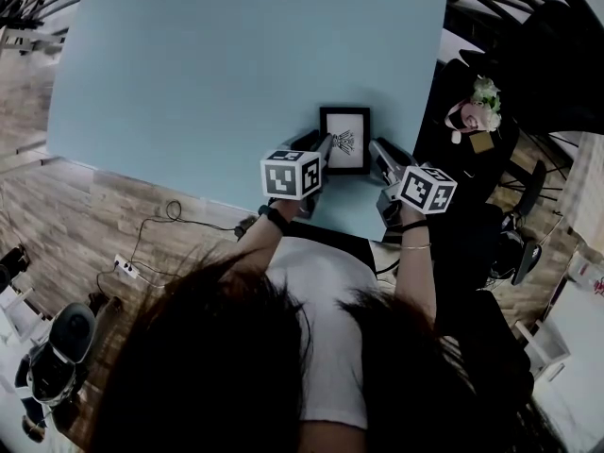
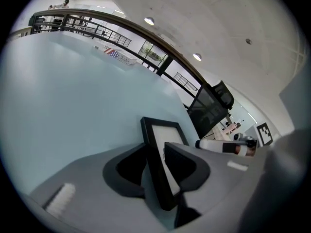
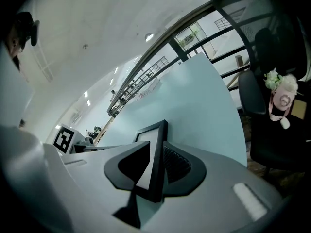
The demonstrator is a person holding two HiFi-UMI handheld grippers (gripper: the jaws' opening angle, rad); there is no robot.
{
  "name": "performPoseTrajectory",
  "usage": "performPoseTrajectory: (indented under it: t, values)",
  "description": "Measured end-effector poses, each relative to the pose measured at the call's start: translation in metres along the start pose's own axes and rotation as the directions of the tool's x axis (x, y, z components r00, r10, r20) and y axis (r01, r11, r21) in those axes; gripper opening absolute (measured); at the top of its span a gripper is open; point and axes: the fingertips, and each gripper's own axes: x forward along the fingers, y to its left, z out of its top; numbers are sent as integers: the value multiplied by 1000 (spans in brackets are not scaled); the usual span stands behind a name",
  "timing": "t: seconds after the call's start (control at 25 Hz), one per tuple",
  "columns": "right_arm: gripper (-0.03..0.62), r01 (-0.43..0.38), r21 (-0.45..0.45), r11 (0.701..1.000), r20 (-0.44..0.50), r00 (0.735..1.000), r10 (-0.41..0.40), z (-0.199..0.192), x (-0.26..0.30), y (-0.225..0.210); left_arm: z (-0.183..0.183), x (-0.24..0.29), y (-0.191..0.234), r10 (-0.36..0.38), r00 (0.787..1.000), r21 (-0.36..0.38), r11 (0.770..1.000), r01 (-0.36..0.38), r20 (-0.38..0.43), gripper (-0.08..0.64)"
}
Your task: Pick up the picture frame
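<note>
Picture frame was near the near right corner of the table, short of both edges. Left gripper was clamped on its left rail, right gripper on its right rail. Bare tabletop ran wide beyond and to the left. A chair stood close off the right edge. The grippers hid the frame's lower corners. Whether it touched the table could not be made out.

A light blue table is spread beneath the fingers; right of them a bouquet is propped on a chair.
</note>
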Motion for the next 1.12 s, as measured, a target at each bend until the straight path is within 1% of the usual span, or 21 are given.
performPoseTrajectory:
  t: [0.2, 0.32, 0.64, 0.8, 0.96, 1.12]
  values:
    - [57, -8, 17, 1000, 20, 1000, 8, 2, -1, 2, -3, 3, 6, 71, 997, 20, 997, -71, -29, 123]
    - [57, -8, 23, 1000, 21, 1000, 8, 1, -1, 0, -3, 6, 10, 58, 998, -14, 998, -58, -21, 123]
    - [57, -14, 43, 999, 17, 1000, 13, 2, 0, -2, -3, 2, 15, 39, 997, -84, 995, -45, -63, 132]
    - [60, -41, 87, 995, -4, 999, 41, -1, 3, 1, -4, 2, 15, -3, 997, -128, 992, -6, -74, 133]
    - [103, -72, 134, 988, -69, 994, 82, -9, 9, 2, -4, 4, 15, -60, 994, -185, 982, 42, -90, 132]
    - [138, -111, 194, 975, -126, 982, 137, -17, 15, 6, -4, 5, 15, -103, 990, -227, 971, 78, -100, 131]
